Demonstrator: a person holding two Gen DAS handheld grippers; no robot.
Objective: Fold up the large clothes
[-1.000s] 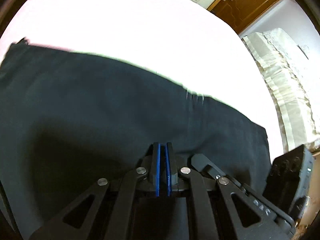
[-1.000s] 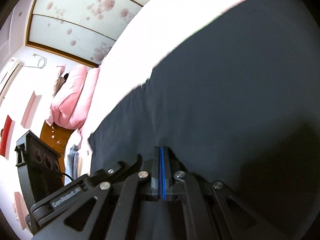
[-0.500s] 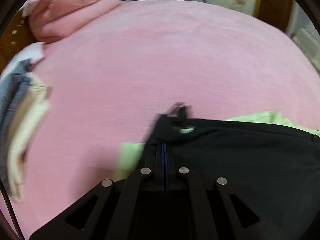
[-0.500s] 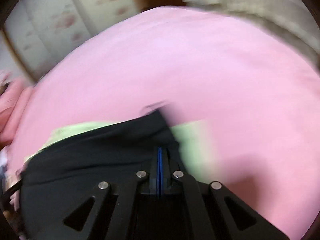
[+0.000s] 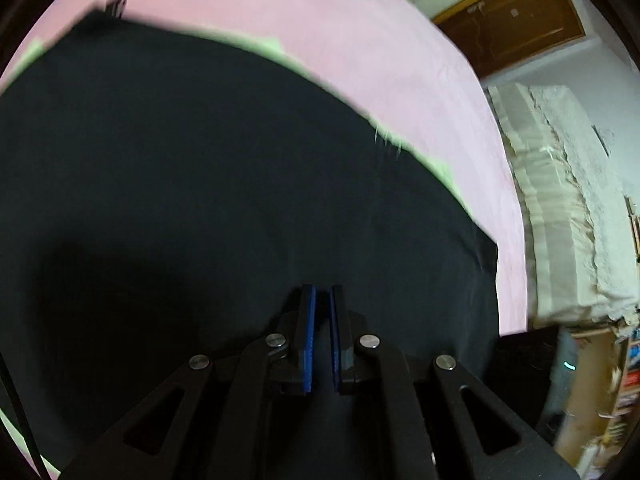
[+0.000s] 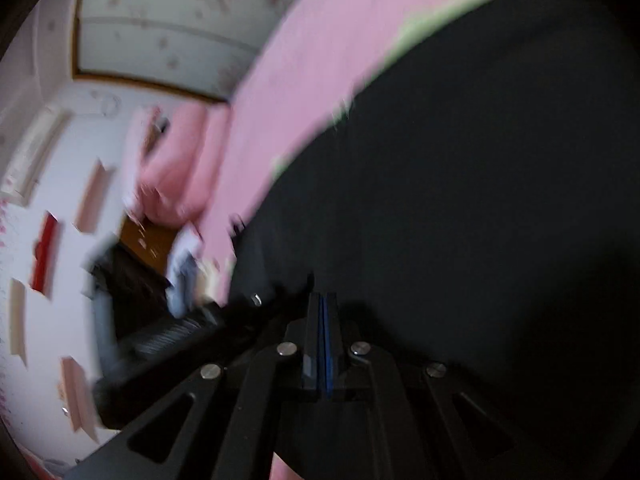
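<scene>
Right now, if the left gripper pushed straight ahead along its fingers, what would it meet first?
Most likely the black garment: it fills the view just beyond the left gripper, spread over the pink bedcover. How far off the cloth lies is unclear.

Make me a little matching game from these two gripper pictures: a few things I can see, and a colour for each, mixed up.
Things:
1. garment
2. bedspread
3. door
4. gripper pads

Colours:
a. brown
b. blue
c. black
d. pink

Pairs: 1-c, 2-d, 3-a, 4-b
</scene>
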